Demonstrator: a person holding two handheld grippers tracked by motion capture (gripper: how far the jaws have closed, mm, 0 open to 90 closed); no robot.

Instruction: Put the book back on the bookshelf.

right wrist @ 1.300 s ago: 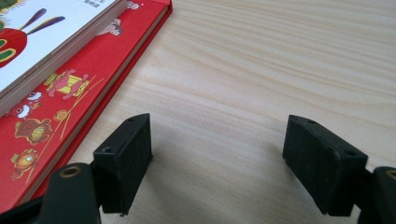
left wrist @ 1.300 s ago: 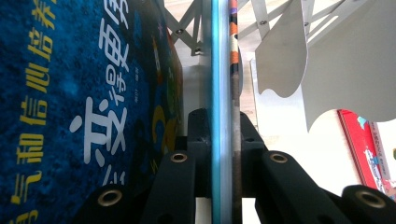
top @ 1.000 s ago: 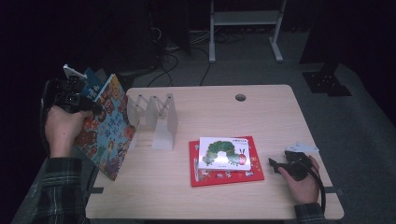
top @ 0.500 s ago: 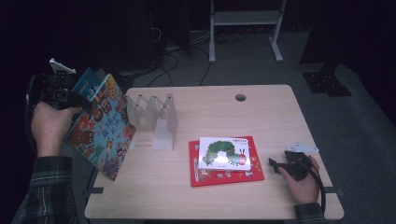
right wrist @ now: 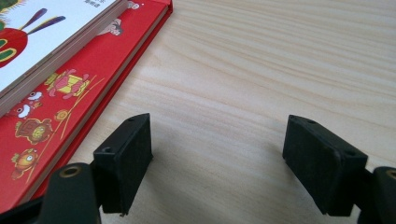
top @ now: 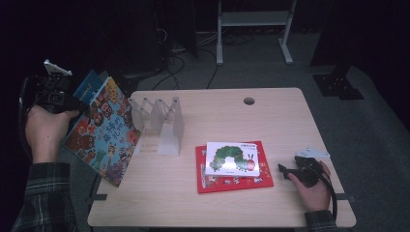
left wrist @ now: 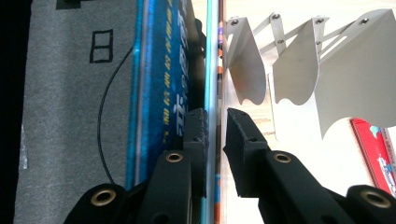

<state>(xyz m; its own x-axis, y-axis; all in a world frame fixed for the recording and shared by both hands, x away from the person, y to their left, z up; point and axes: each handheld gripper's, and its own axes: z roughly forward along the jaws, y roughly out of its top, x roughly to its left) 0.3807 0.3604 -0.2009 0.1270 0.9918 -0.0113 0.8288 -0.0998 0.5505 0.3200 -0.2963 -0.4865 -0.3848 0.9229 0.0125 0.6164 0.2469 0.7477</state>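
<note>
The picture book (top: 104,133) hangs tilted off the table's (top: 290,121) left edge, pinched by my left gripper (left wrist: 215,126) to slot into the metal book rack (top: 162,121); my right gripper (right wrist: 217,156) rests gaping, empty.

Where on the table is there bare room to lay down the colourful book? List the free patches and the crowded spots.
Free: the table between the metal book rack and the far right corner, and the near strip in front of the red book. Crowded: the left edge, where the colourful book hangs beside the rack, and the stack topped by the caterpillar book beside the right gripper.
</note>
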